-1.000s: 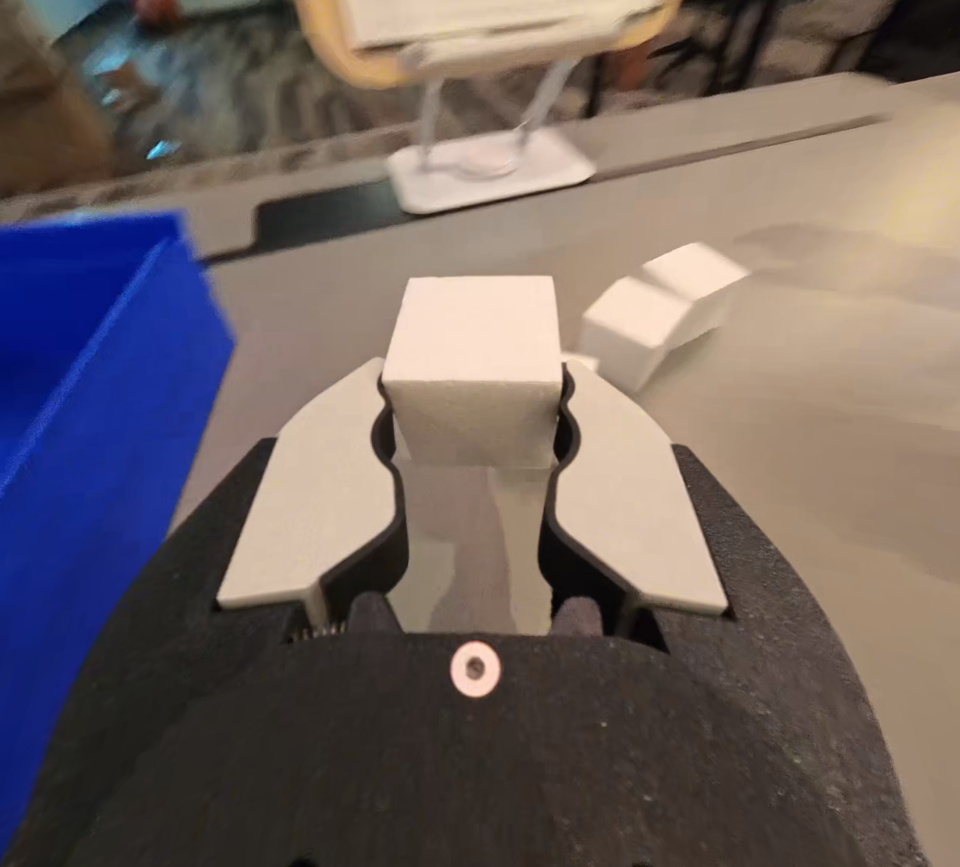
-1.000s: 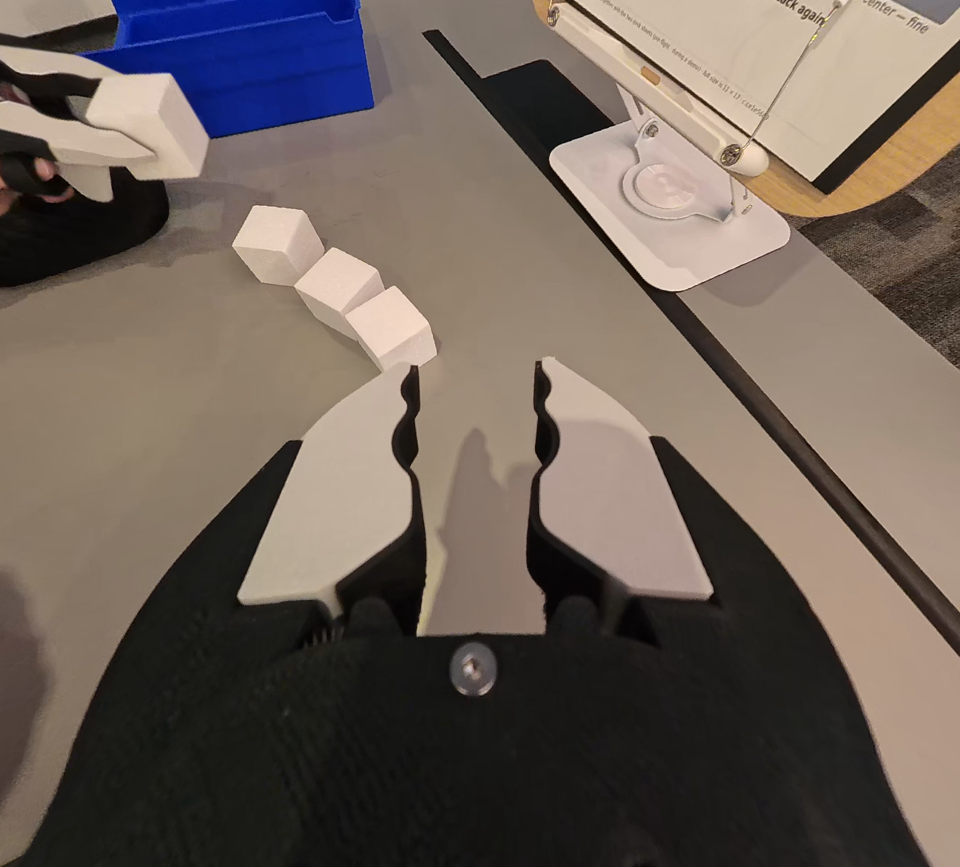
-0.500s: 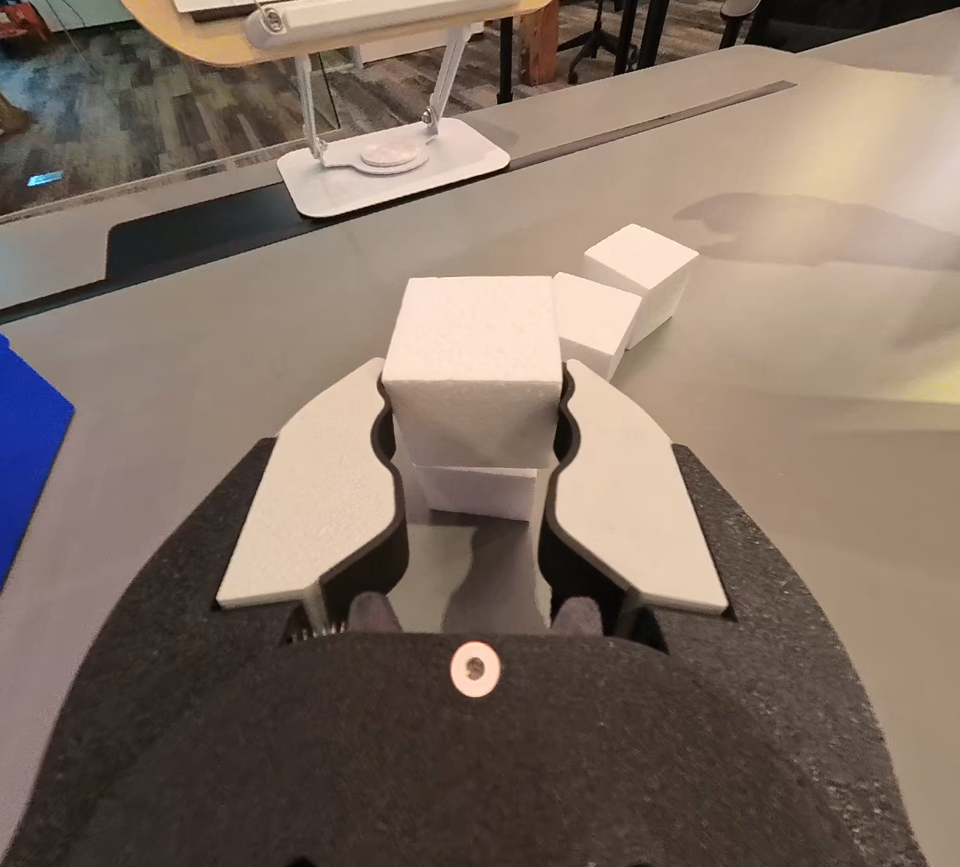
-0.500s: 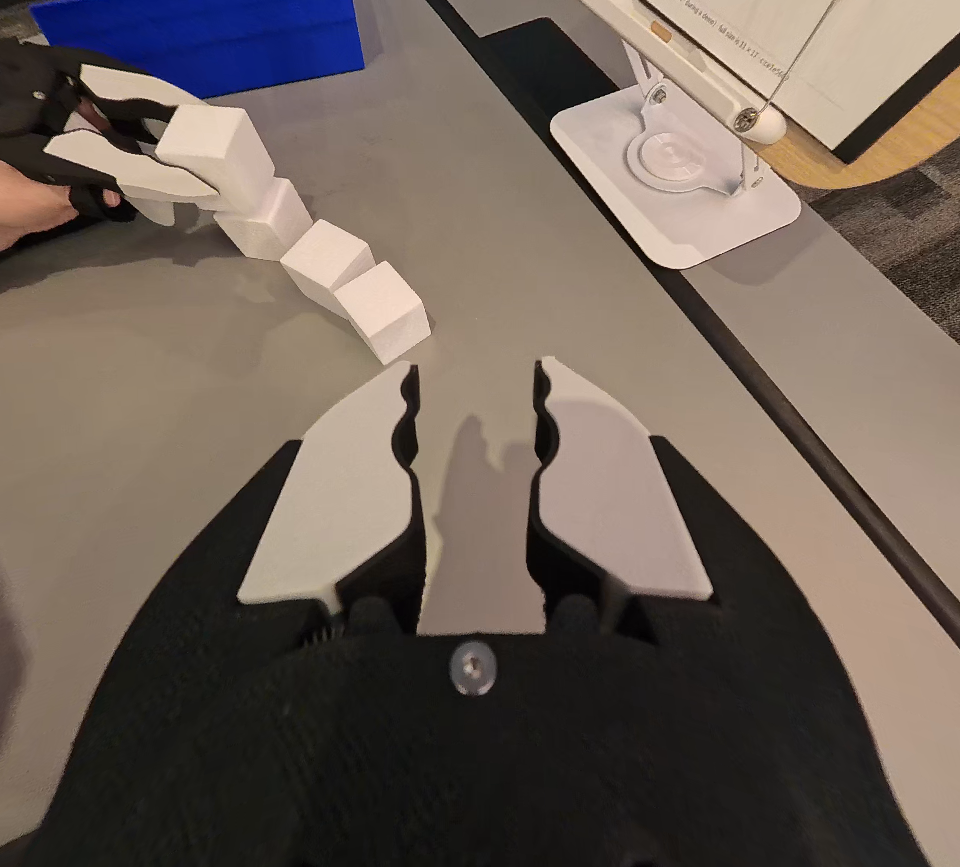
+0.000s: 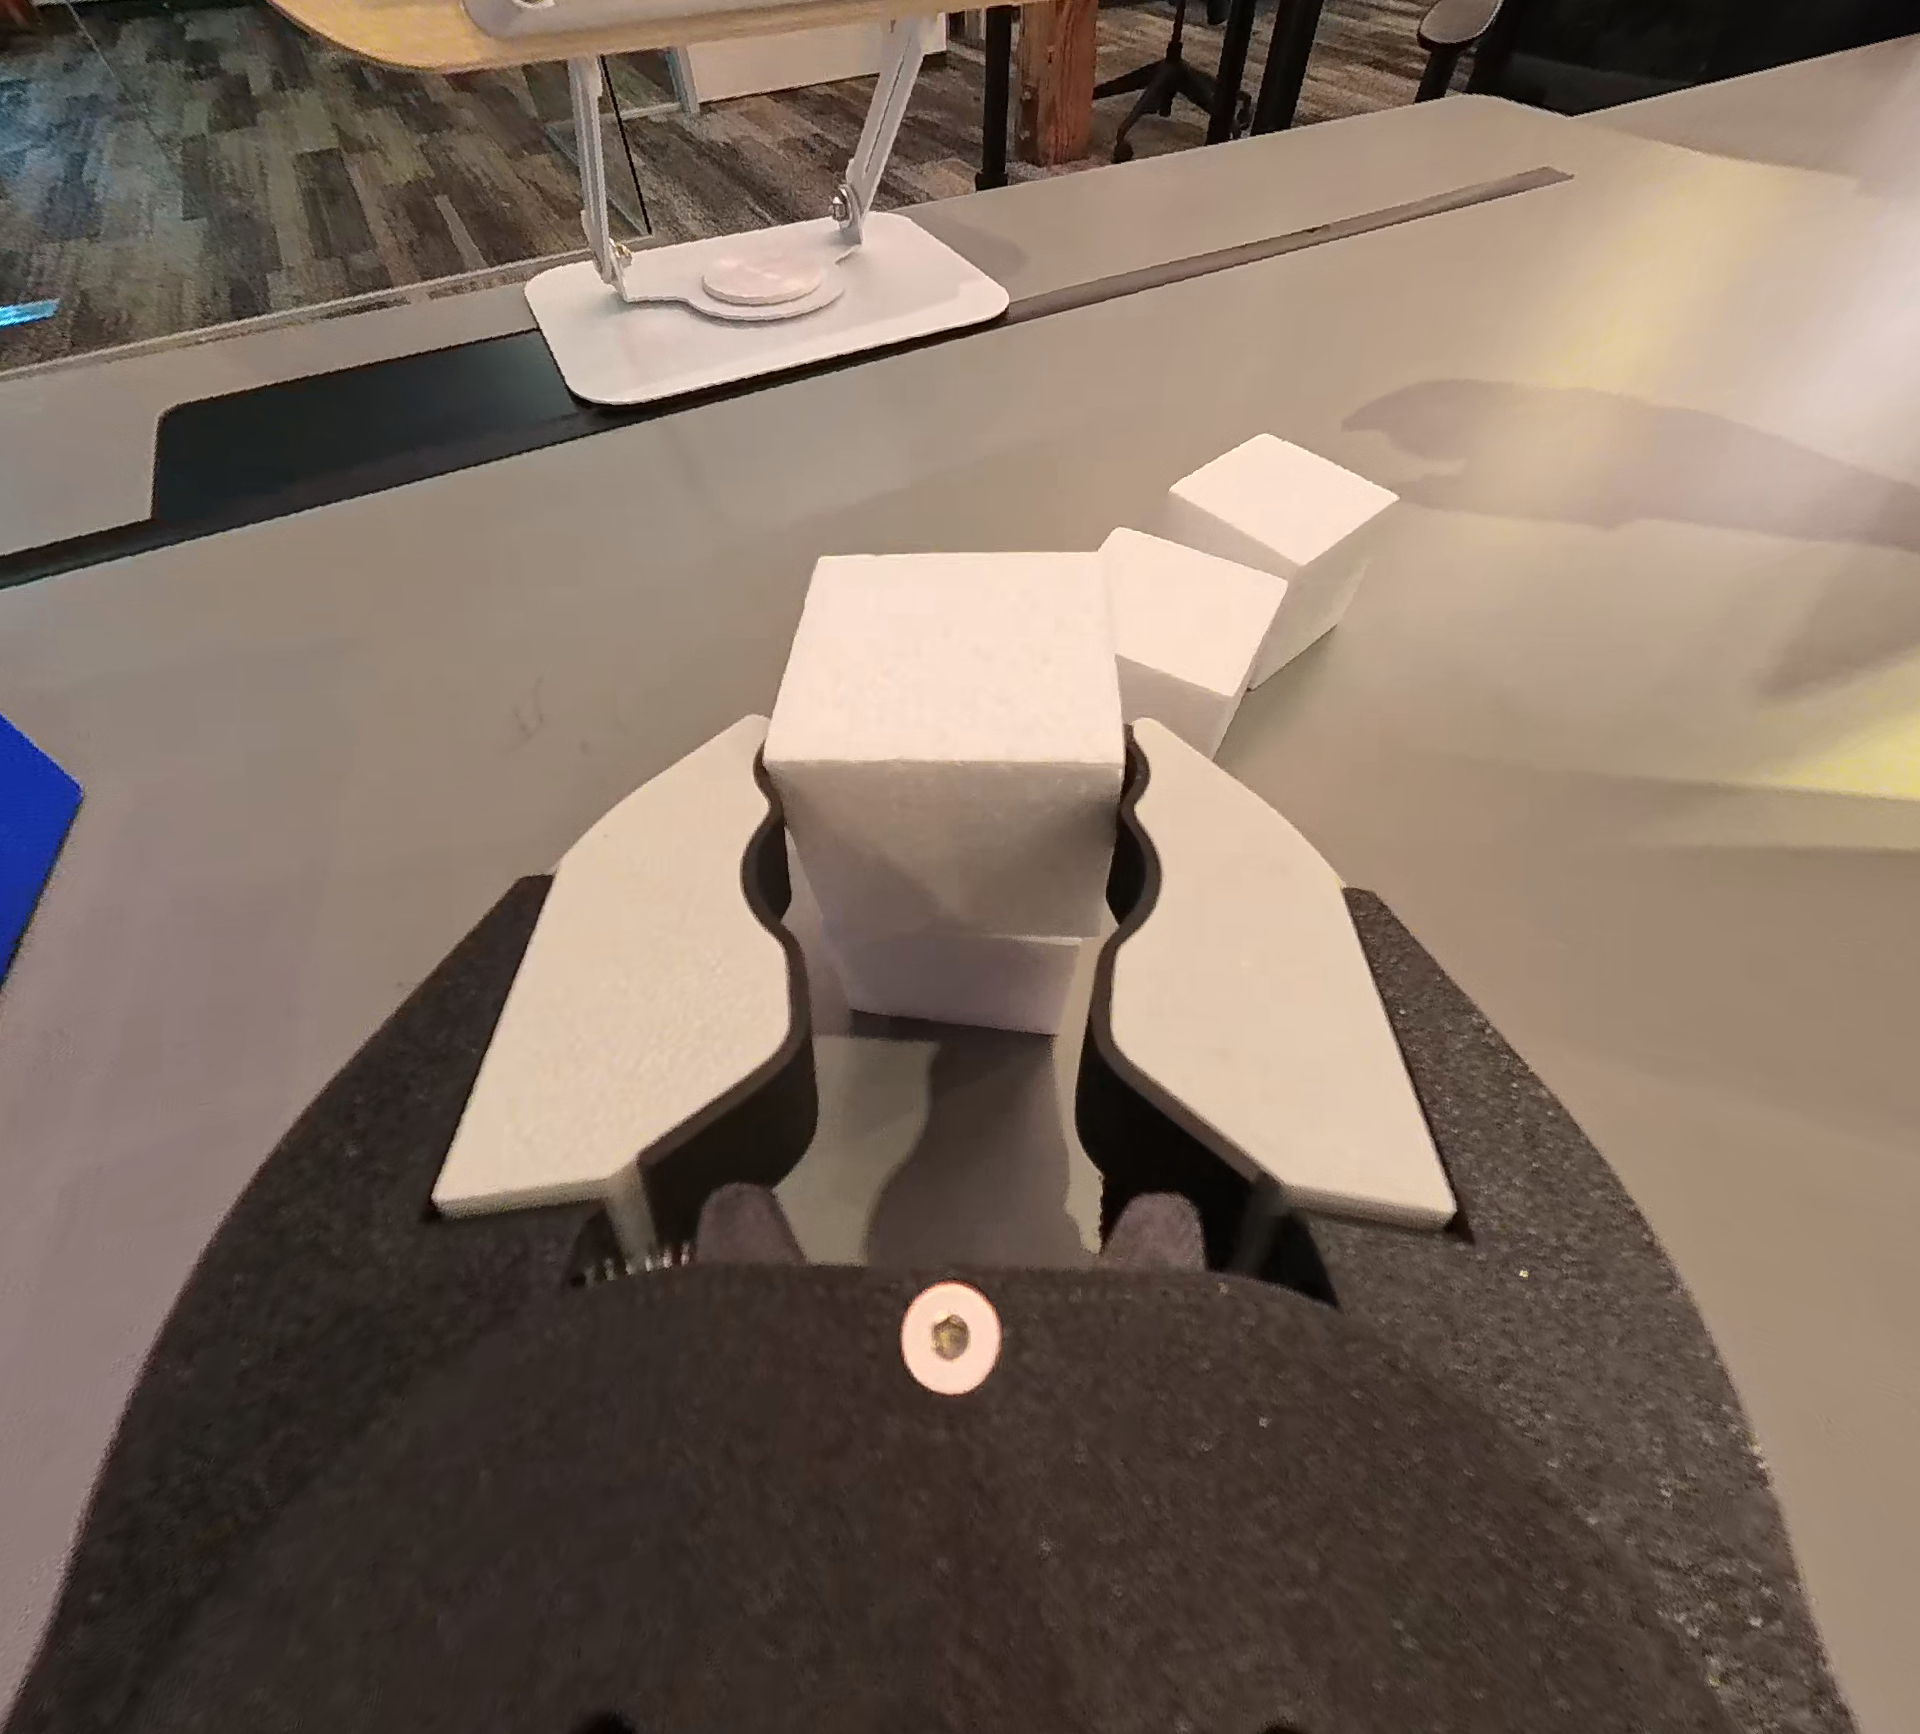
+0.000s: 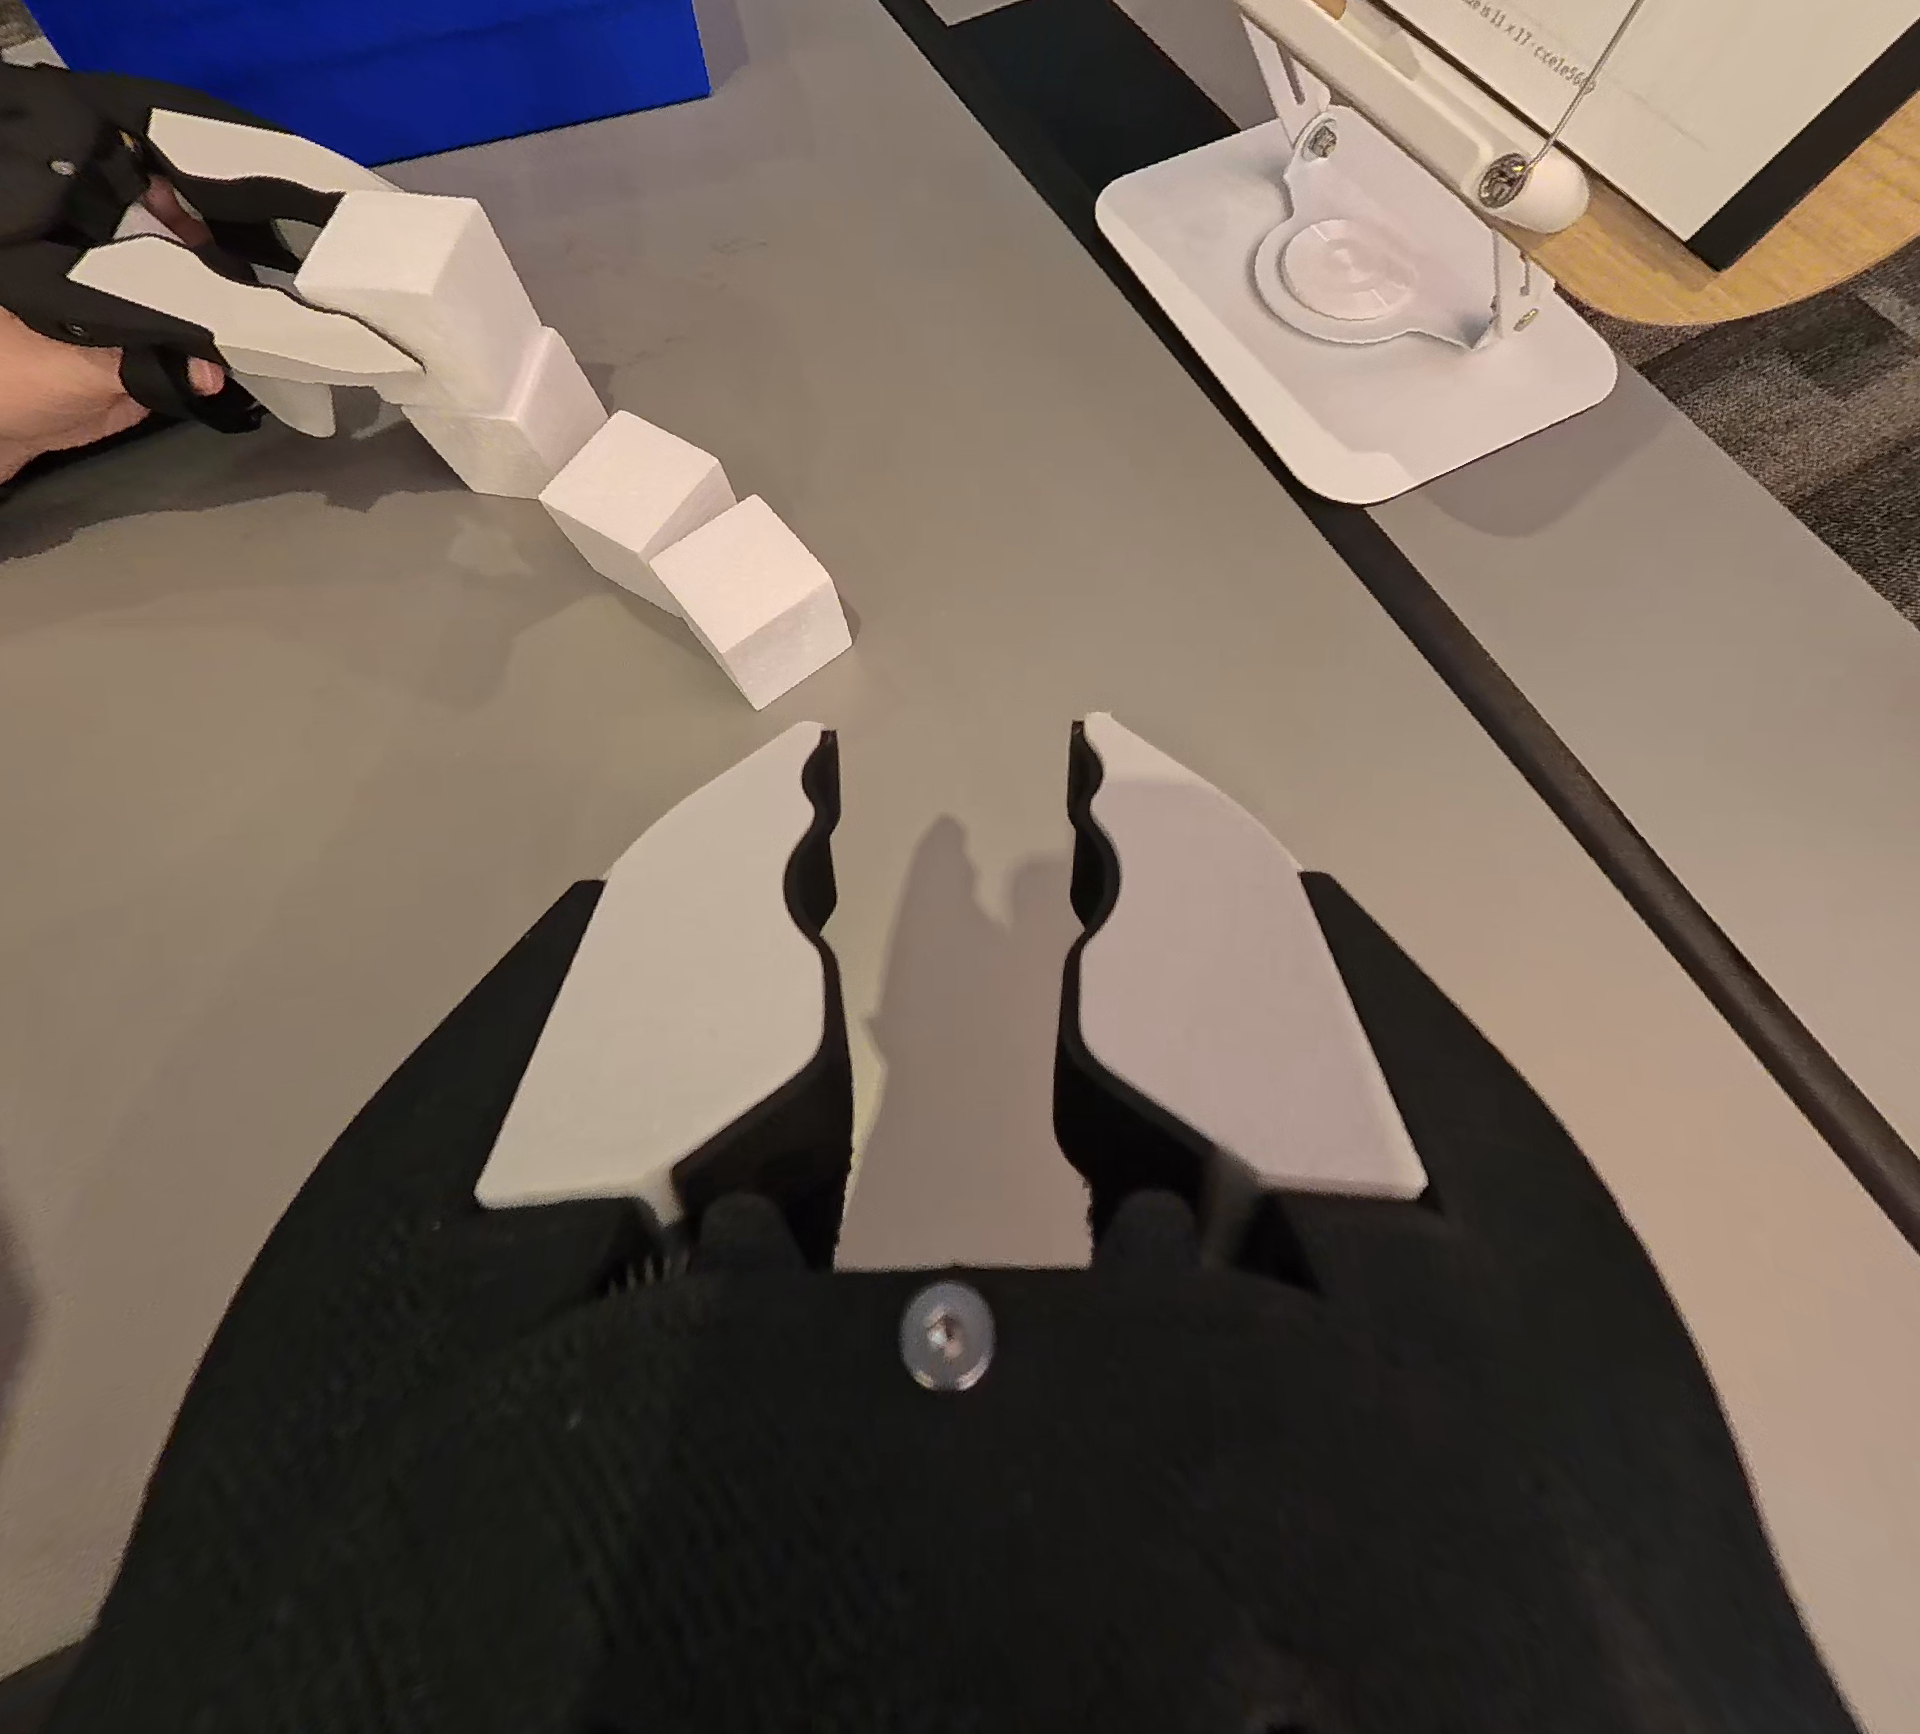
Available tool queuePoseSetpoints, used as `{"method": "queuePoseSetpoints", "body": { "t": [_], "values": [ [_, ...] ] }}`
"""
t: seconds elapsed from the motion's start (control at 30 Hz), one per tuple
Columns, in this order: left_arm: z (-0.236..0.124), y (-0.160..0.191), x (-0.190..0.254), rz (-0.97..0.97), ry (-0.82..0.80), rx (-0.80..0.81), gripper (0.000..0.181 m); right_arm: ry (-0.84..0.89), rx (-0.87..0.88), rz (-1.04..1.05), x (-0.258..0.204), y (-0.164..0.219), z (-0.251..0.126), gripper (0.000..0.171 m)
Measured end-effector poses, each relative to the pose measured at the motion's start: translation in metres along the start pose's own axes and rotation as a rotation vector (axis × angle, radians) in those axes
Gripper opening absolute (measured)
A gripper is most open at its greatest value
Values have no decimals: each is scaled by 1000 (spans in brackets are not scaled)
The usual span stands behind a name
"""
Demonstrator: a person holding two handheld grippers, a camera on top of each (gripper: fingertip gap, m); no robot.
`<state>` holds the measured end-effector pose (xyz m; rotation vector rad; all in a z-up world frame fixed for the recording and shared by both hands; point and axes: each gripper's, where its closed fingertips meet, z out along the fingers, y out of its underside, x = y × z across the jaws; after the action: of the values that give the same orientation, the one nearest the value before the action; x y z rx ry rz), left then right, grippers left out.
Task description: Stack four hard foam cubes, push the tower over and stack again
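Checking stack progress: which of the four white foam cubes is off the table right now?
The cube clamped in the left hand-held gripper, sitting atop another cube. The other two lie on the table beside it.

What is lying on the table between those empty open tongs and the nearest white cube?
Nothing: in the right wrist view only bare grey table separates the right tongs from the nearest cube, which sits just ahead and left.

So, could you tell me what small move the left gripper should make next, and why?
Probably open the left gripper and ease back: its held cube appears to sit on the bottom cube, roughly aligned. Two loose cubes lie beside them, and the right gripper hangs open and empty.
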<state>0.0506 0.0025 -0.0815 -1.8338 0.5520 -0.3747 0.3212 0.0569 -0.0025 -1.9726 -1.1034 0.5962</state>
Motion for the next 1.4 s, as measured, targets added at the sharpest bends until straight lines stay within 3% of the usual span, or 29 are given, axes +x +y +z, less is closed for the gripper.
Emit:
{"method": "queuePoseSetpoints", "body": {
  "t": [0.13, 0.2, 0.27, 0.53, 0.67, 0.77, 0.87, 1.03, 1.13, 1.23, 1.4],
  "values": [
    [2, 4, 0, 21, -8, -22, 61, -17, -14, -1, -2, 3, 6, 45],
    [3, 6, -2, 27, -31, -31, 77, -48, -6, -14, -7, 2, 14, 49],
    [0, 3, -1, 31, -31, -10, 81, -108, 14, -51, -18, -2, 27, 56],
    [-16, -7, -6, 9, -42, 59, 86, -306, 80, -206, -70, 1, 119, 66],
    [-21, -7, -4, 6, -31, 68, 87, -261, 9, -249, -68, 22, 148, 73],
    [-23, -5, -5, 27, -45, 47, 94, -253, -29, -251, -67, 31, 156, 72],
    [-26, -5, -5, 49, -51, 43, 96, -304, -49, -256, -75, 37, 156, 54],
    [-30, -6, -9, 82, -76, 38, 97, -311, -65, -257, -73, 37, 146, 54],
    [-33, -8, -11, 69, -81, 46, 97, -252, -42, -245, -64, 24, 134, 54],
    [-42, -19, -13, 53, -90, 100, 96, -191, 51, -160, -63, -13, 121, 54],
    [-48, -20, -9, 46, -58, 76, 103, -172, 244, 32, -118, -89, 118, 54]
  ]
}}
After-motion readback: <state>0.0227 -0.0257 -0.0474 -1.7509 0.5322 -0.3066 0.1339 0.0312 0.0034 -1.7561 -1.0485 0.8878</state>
